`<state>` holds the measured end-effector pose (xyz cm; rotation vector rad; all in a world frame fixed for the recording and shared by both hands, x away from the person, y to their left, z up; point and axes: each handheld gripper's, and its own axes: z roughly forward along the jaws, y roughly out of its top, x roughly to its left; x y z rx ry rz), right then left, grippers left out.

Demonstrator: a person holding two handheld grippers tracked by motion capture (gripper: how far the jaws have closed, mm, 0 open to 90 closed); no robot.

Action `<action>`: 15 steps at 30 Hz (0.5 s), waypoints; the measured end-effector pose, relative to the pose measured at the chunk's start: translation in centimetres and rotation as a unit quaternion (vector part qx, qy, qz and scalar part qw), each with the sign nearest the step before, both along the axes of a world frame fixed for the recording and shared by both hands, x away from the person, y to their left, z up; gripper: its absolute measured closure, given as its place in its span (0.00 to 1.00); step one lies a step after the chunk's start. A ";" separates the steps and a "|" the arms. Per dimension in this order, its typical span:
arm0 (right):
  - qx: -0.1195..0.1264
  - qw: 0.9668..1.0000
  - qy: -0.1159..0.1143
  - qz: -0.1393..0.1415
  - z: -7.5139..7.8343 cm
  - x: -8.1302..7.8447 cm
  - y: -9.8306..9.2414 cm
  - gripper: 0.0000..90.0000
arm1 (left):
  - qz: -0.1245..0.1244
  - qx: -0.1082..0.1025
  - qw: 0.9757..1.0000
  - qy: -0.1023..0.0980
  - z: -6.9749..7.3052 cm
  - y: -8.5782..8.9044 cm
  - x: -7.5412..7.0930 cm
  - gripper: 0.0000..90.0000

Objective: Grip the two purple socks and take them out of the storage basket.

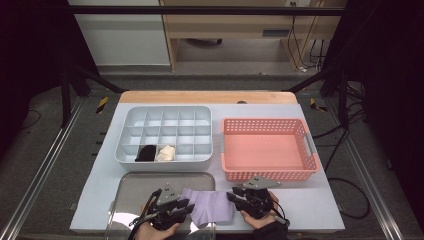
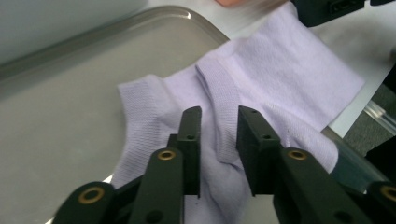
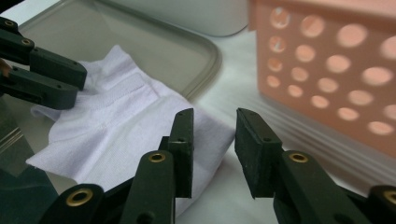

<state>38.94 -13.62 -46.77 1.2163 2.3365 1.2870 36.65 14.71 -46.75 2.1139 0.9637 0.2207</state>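
Lilac sock (image 1: 209, 206) is seen spread flat at the near edge of the table (image 1: 310, 200), its left part lying over the right rim of a grey metal tray (image 1: 150, 181) and its right part resting on the bare white tabletop. The left gripper (image 1: 186, 206) is held over the sock's left end; in the left gripper view (image 2: 219, 116) its jaws are parted a moderate way, with a raised fold of the fabric (image 2: 261, 79) sitting in the gap between them, and no pinch on the cloth can be made out. The right gripper (image 1: 231, 196) is placed at the sock's right edge; in the right gripper view (image 3: 214, 116) its jaws are likewise partly parted, nothing is gripped, and the sock's corner (image 3: 140, 121) is seen just beneath and beside the left jaw. A strip of open tabletop is left between the sock and the pink perforated basket (image 1: 270, 149), which is set just behind the right gripper. A grey divided organiser (image 1: 166, 136) is positioned behind the tray, with a black item (image 1: 146, 153) and a cream item (image 1: 166, 153) tucked into two neighbouring front compartments. The tray's surface to the left of the sock is left bare, and room is available on the table to the right of the right hand.
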 end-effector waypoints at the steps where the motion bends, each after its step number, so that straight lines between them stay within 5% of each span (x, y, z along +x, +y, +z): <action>1: 0.000 1.000 0.003 0.002 -0.1 0.0 0.1 0.77 | -0.002 0.005 1.000 -0.001 -0.1 -0.2 0.0 0.80; 6: -0.003 1.000 0.009 0.013 -0.3 0.0 0.1 0.95 | -0.003 0.017 1.000 -0.009 -0.4 -0.8 -0.3 0.90; 9: 0.000 1.000 0.016 0.014 0.0 -0.1 0.0 0.98 | -0.003 0.014 1.000 -0.010 -0.4 -0.7 -0.3 0.95; 15: 0.004 1.000 -0.001 0.008 0.9 -0.2 -0.7 0.99 | -0.005 -0.025 1.000 -0.016 0.6 -0.1 -0.4 0.97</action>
